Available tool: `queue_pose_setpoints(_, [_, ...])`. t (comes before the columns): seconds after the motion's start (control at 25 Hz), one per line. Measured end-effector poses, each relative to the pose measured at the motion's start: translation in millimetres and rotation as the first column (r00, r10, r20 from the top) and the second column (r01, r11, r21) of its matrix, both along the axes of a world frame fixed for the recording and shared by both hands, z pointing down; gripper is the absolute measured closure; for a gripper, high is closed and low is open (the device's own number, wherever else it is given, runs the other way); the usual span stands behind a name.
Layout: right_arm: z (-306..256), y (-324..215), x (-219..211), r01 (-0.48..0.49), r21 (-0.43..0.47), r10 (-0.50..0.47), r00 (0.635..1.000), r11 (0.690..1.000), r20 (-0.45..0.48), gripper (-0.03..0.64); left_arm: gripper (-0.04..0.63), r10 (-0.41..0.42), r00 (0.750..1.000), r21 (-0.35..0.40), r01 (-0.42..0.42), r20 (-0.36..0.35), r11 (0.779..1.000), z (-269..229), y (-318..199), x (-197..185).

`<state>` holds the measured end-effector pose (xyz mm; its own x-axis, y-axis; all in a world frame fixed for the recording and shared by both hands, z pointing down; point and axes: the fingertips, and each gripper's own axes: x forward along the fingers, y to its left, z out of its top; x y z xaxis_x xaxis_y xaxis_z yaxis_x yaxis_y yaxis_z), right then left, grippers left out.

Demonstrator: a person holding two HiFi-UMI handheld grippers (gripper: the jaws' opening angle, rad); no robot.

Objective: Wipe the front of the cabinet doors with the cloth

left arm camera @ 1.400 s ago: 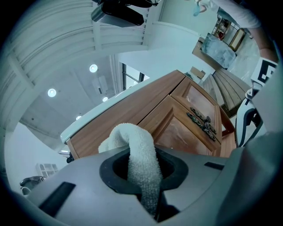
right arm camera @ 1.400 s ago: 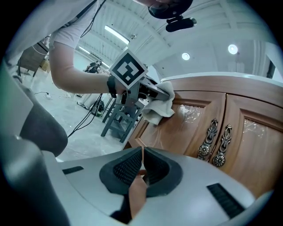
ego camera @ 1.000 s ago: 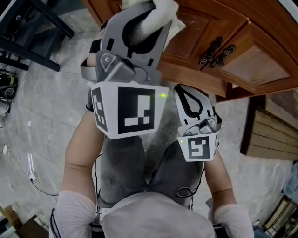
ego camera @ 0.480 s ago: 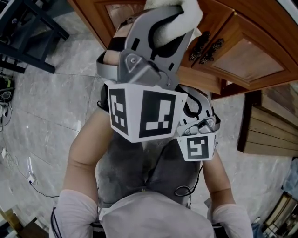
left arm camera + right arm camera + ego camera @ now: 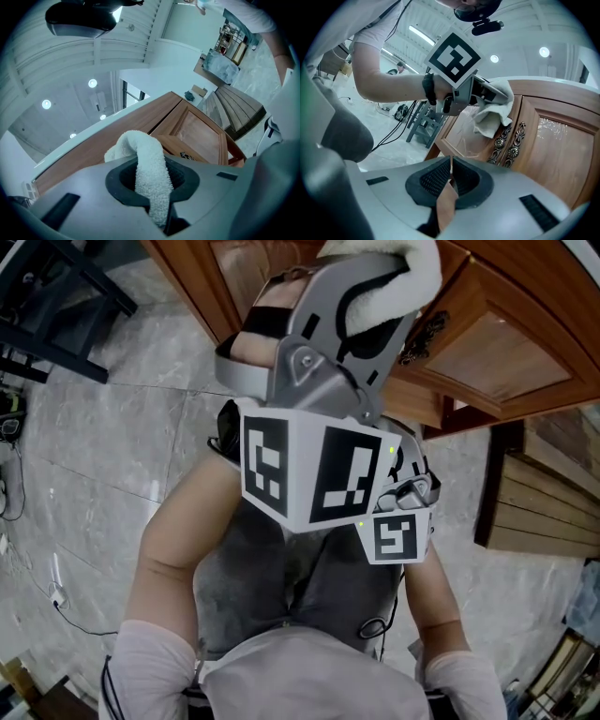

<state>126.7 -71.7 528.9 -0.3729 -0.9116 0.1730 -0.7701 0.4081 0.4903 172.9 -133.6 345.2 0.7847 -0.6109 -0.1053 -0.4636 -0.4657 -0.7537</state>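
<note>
My left gripper (image 5: 373, 282) is raised in front of the wooden cabinet, shut on a white terry cloth (image 5: 412, 266). In the left gripper view the cloth (image 5: 149, 161) runs between the jaws and bulges out past them. The right gripper view shows the left gripper (image 5: 485, 93) pressing the cloth (image 5: 493, 117) on the left cabinet door (image 5: 461, 136), beside the dark ornate handles (image 5: 510, 138). The right cabinet door (image 5: 506, 345) is bare. My right gripper (image 5: 450, 174) is held lower with its jaws together and nothing between them. Only its marker cube (image 5: 396, 536) shows clearly in the head view.
A dark metal frame (image 5: 56, 296) stands on the marble floor at the left, with cables (image 5: 52, 601) below it. A slatted wooden bench (image 5: 548, 507) lies at the right. The person's grey-trousered knees (image 5: 281, 577) are below the grippers.
My left gripper has moved rightward and upward across the cabinet front, carrying the cloth towards the handles. My right gripper has stayed in about the same place.
</note>
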Motion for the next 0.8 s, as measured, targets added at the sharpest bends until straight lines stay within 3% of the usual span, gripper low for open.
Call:
queue_pose_setpoints(0.2, [1.7, -7.6, -16.8, 0.035, 0.013, -0.035, 0.999, 0.999, -0.003, 0.574, 0.522, -0.035, 0.999, 0.013, 0.035, 0.008, 0.999, 3.0, -0.2, -27.1])
queue_pose_setpoints(0.36, [4.9, -14.8, -38.6, 0.071, 0.012, -0.071, 0.997, 0.997, -0.019, 0.574, 0.522, -0.109, 0.994, 0.005, 0.109, 0.018, 0.994, 13.6, -13.8, -72.2])
queue_pose_setpoints(0.8, [17.7, -29.1, -68.3, 0.078, -0.005, -0.078, 0.996, 0.997, -0.044, 0.574, 0.522, -0.305, 0.948, -0.046, 0.31, 0.093, 0.95, 64.1, -63.7, -192.8])
